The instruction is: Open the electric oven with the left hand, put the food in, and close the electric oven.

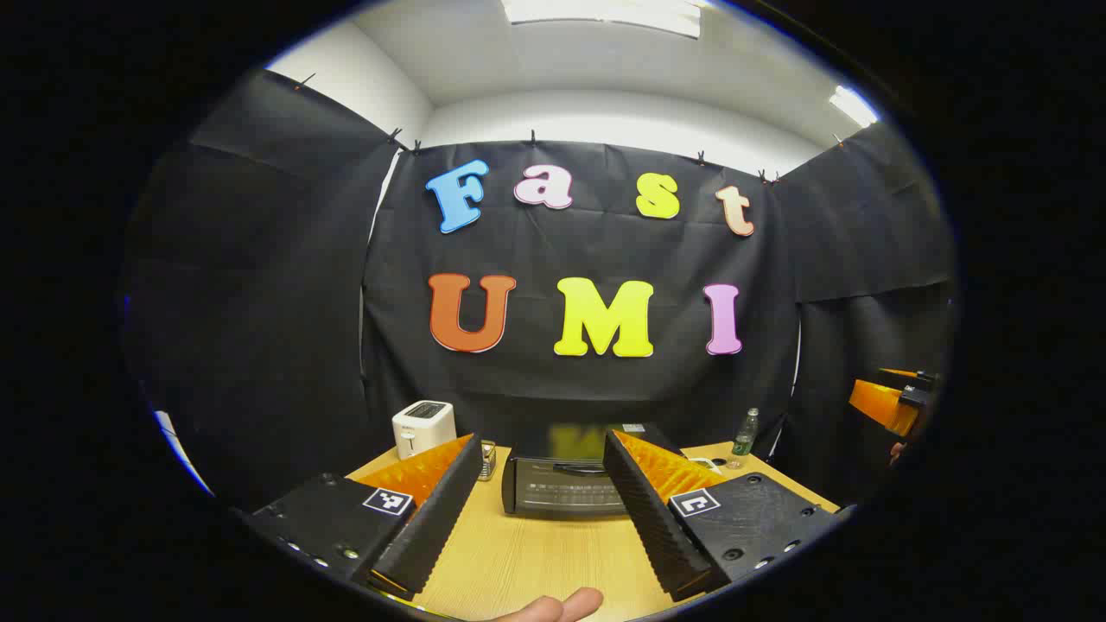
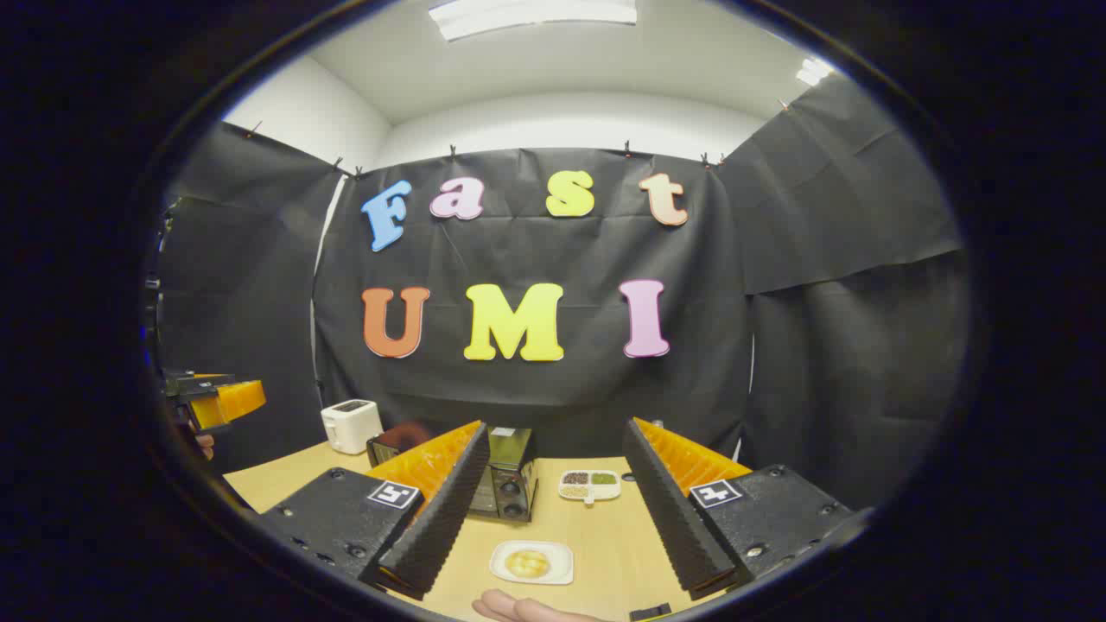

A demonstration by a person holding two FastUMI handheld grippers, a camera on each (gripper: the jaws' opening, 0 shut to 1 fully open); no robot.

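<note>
Electric oven [image 1: 566, 485] on table ahead of left hand-held gripper [image 1: 540, 510], fingers spread, right hand-held gripper [image 2: 553, 518] likewise spread

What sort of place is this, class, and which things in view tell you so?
Probably a staged recording booth set up as a kitchen corner: black cloth walls clipped up around a wooden table, which holds an electric oven, a toaster and a plate of food.
</note>
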